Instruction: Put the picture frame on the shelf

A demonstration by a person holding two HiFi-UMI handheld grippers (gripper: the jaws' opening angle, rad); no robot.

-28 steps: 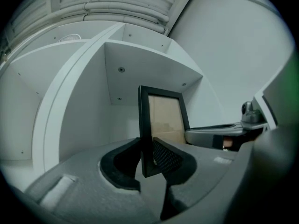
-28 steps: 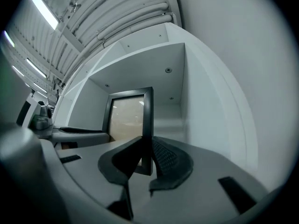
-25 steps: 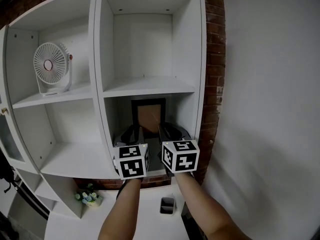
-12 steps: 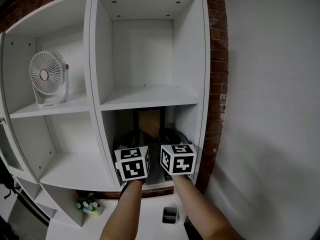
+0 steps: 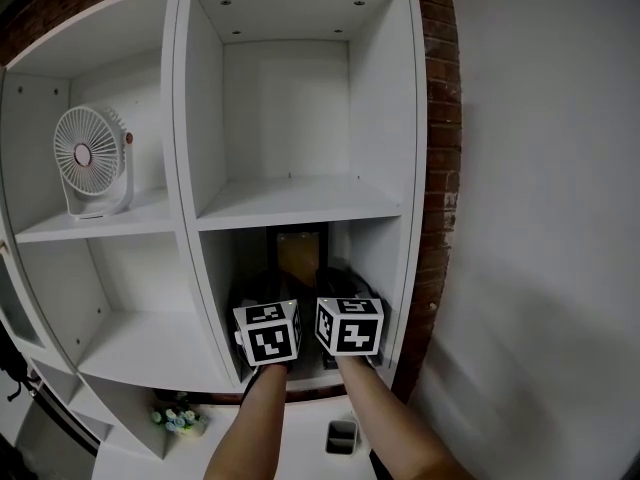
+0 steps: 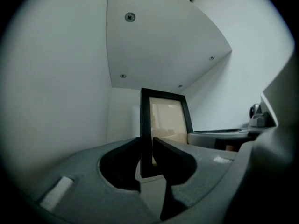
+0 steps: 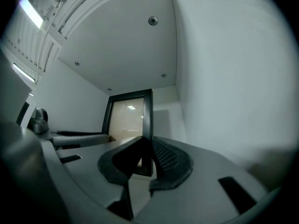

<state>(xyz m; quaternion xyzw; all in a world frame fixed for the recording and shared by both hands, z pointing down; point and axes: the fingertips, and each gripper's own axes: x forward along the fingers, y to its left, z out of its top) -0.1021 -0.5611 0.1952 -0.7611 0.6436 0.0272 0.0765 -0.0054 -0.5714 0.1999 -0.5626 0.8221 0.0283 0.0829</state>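
Observation:
A black picture frame (image 5: 300,251) with a tan inside stands upright in the lower right cubby of the white shelf unit (image 5: 186,168). My left gripper (image 5: 264,300) is shut on the frame's left edge (image 6: 145,125), with the bar pinched between its pads. On the frame's right edge (image 7: 147,120), my right gripper (image 5: 340,290) is shut the same way. The frame's face (image 6: 167,120) also shows in the left gripper view and, as a pale panel (image 7: 127,118), in the right gripper view. Its lower edge sits close above the cubby floor; whether it touches I cannot tell.
A white desk fan (image 5: 90,158) stands on the upper left shelf. Below the unit lie a small bunch of flowers (image 5: 178,418) and a small dark container (image 5: 342,435). A brick strip (image 5: 440,168) and a plain white wall (image 5: 550,218) border the right side.
Both grippers have pushed deeper into the lower right cubby with the frame between them. The head view has tilted up a little, so the shelf sits lower in view.

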